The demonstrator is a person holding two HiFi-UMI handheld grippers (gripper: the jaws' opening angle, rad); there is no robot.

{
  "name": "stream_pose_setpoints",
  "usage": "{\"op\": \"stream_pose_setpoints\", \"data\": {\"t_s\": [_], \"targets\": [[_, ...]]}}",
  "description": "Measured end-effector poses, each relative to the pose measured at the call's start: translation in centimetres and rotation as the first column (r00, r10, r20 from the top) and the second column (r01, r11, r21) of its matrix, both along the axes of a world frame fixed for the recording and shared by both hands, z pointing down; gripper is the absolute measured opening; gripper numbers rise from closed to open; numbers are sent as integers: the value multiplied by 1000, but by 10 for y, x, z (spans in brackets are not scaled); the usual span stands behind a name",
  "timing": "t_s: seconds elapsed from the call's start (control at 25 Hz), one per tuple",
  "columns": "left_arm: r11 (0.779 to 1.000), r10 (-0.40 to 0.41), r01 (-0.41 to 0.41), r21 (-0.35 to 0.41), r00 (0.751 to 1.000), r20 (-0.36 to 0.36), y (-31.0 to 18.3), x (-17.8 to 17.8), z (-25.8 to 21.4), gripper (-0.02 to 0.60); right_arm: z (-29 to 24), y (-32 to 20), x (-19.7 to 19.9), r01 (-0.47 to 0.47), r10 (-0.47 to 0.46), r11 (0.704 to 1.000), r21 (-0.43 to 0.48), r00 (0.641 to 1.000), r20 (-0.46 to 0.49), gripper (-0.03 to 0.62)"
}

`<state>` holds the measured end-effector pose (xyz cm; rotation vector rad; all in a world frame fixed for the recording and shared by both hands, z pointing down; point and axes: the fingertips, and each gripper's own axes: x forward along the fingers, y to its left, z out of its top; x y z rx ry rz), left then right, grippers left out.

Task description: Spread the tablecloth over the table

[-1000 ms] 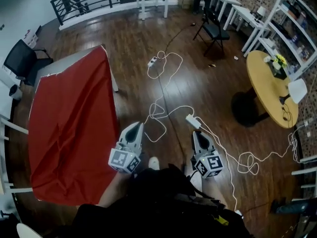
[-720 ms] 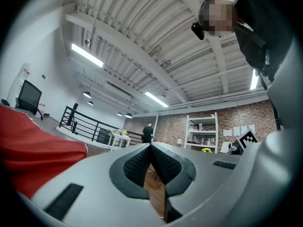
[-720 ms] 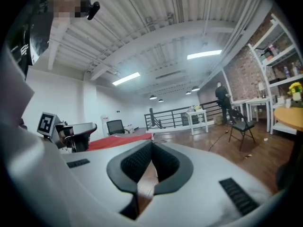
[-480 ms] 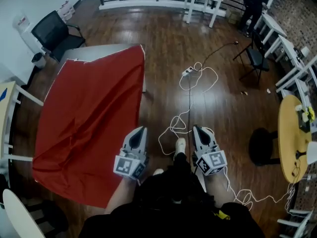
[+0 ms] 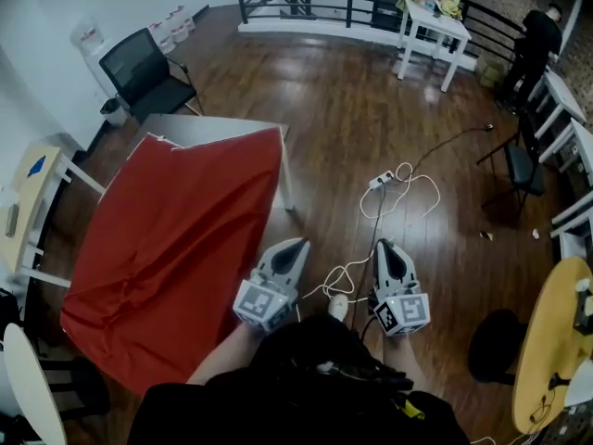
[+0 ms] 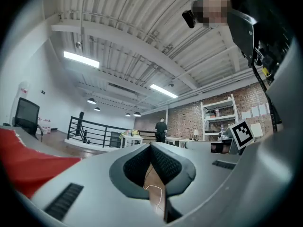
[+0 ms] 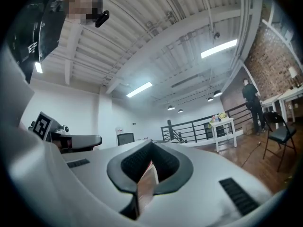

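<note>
A red tablecloth (image 5: 176, 248) lies over a grey table (image 5: 222, 128), whose far strip stays bare; the cloth's near end hangs off the table's edge. My left gripper (image 5: 295, 245) is shut and empty, just right of the cloth's near right side and apart from it. My right gripper (image 5: 387, 248) is also shut and empty, over the wooden floor further right. In the left gripper view the jaws (image 6: 151, 148) meet at the tips, with the red cloth (image 6: 23, 160) at the left edge. The right gripper view shows closed jaws (image 7: 151, 145) pointing level across the room.
A black office chair (image 5: 144, 68) stands beyond the table. White cables and a power strip (image 5: 384, 182) lie on the floor ahead. A white side table (image 5: 435, 26), a railing, a round wooden table (image 5: 547, 341) and a person at the far right surround the floor area.
The view has swung left, so the table with the red cloth now sits more central. Both grippers have travelled along the cloth's side, still shut and empty.
</note>
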<state>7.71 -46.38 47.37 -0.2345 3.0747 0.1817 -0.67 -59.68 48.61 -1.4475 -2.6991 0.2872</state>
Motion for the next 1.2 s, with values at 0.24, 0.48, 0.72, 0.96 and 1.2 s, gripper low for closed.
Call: {"op": "stream_pose_setpoints", "data": {"t_s": [0.24, 0.48, 0.72, 0.96, 1.2], "targets": [[1000, -7, 6, 15, 999, 40, -23, -117, -23, -5, -1, -80, -122, -169, 167, 983, -72, 985, -32, 5], [1000, -23, 24, 19, 999, -24, 2, -188, -7, -5, 30, -112, -198, -300, 291, 951, -72, 950, -111, 5], [1000, 7, -7, -29, 1000, -13, 34, -287, 11, -5, 32, -50, -269, -241, 240, 971, 0, 969, -58, 5], [996, 84, -82, -38, 996, 44, 94, -422, 7, -5, 29, 54, -391, -201, 202, 979, 44, 979, -34, 5], [995, 86, -80, -60, 992, 97, 188, -522, -23, -5, -4, 182, -491, -130, 130, 991, 20, 991, -4, 5]]}}
